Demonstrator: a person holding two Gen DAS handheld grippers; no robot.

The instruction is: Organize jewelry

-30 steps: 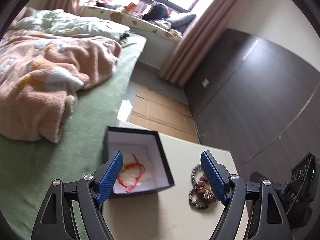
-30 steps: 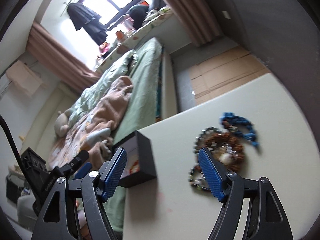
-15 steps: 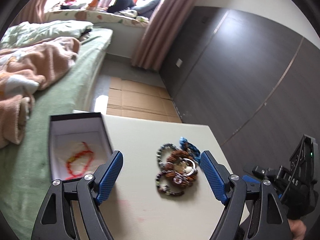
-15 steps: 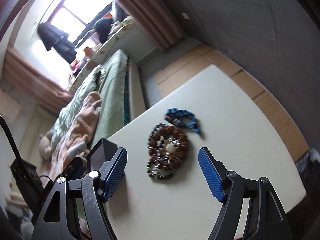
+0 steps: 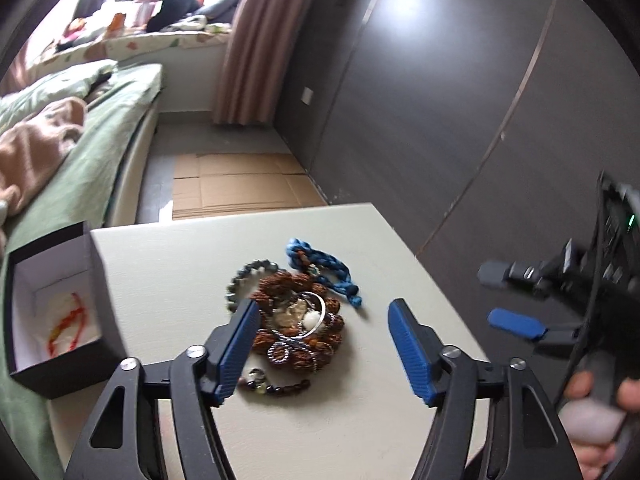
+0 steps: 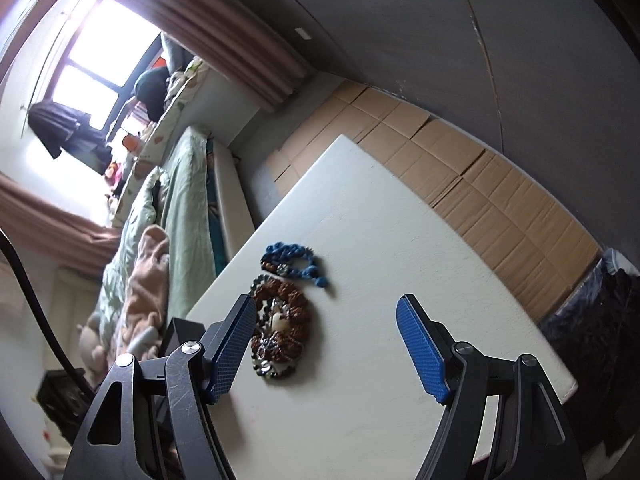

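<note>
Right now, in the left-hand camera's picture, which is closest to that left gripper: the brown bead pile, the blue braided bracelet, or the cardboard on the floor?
From the left gripper:
1. Brown bead pile, on the table between the open fingers, toward the left one.
2. Blue braided bracelet, just beyond the pile, slightly right.
3. Cardboard, on the floor past the table's far edge.

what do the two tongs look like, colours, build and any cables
Both the left tongs and the right tongs have black skeletal frames with triangular cut-outs, silver pivot screws and ribbed blue finger pads. A black cable curves past the right pair. From the left wrist camera, the right unit's black body shows a small green light, gripped by a bare hand.
</note>
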